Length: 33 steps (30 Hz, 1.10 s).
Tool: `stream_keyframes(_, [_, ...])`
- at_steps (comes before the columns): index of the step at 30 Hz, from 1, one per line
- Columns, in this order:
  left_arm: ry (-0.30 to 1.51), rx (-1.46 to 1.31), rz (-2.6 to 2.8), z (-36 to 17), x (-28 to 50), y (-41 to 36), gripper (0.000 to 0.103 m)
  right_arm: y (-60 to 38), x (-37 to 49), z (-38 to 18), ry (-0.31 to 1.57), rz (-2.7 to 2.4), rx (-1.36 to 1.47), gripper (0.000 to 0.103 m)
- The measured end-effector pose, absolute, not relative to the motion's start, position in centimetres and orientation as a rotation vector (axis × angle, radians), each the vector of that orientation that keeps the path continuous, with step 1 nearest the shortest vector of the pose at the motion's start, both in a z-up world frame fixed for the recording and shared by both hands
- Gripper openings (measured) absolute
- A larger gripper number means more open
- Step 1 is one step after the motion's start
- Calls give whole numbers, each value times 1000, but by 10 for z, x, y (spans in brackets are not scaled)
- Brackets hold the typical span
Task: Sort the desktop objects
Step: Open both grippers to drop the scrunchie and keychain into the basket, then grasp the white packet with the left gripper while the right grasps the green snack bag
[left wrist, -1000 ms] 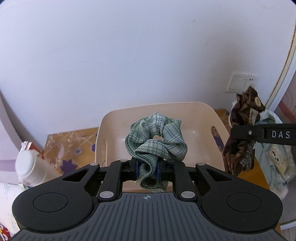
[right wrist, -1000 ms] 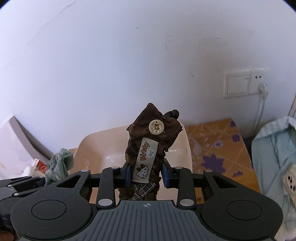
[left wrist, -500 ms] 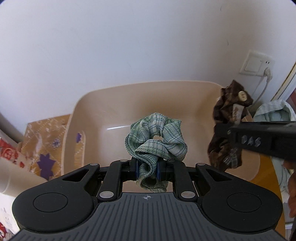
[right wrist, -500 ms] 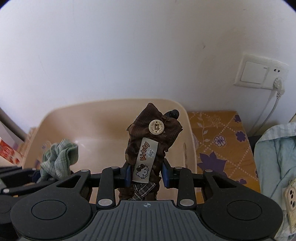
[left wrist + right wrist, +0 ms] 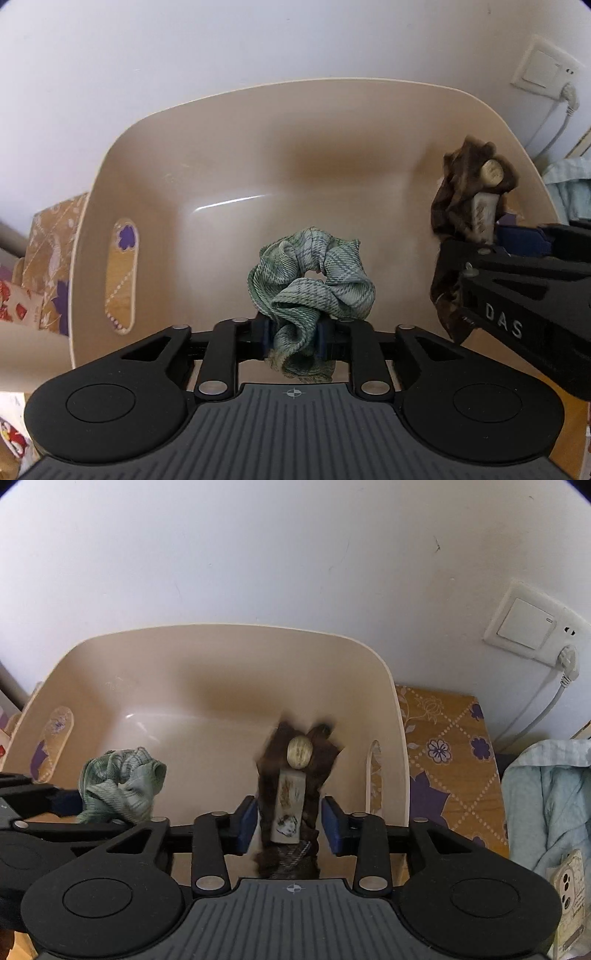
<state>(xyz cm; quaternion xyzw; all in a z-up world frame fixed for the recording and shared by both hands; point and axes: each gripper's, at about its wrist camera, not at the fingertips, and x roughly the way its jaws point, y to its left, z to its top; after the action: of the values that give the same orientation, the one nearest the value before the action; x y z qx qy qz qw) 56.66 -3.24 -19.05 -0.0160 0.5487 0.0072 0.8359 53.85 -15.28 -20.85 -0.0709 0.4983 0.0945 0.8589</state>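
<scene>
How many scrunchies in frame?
2. Green plaid scrunchie between the opening left tongs; brown scrunchie between the opening right tongs. Both over the beige bin. No others visible.

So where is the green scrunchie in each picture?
Left wrist view: the green scrunchie sits low in the middle, between the fingers of the left gripper, whose jaws are opening.
Right wrist view: it is at the lower left, at the tip of the left gripper reaching in from the left edge.
Shared landmark: the beige tub lies behind it in both views.
</scene>
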Motion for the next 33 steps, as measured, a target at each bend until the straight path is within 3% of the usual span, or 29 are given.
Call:
stream_keyframes(1, [1155, -39, 17, -188, 565, -31, 44, -154, 535, -206, 1035, 194, -154, 59])
stream_keyframes(4, [1122, -37, 18, -180, 557, -28, 56, -157, 522, -192, 1001, 204, -131, 71])
stream_keyframes(9, [1090, -65, 39, -171, 541, -9, 61, -163, 491, -165, 935, 225, -95, 90])
stream_keyframes(15, [1042, -101, 61, -139, 501, 5, 64, -169, 448, -140, 870, 265, -99, 103])
stream_keyframes(21, [1050, -142, 104, -116, 448, 31, 66, -166, 405, -132, 879, 298, -90, 103])
stream_keyframes(24, [1071, -175, 129, -126, 429, 44, 73, -164, 383, -135, 893, 313, -101, 103])
stream_keyframes(33, [1185, -303, 177, -167, 362, 58, 73, -152, 348, -171, 951, 373, -178, 103])
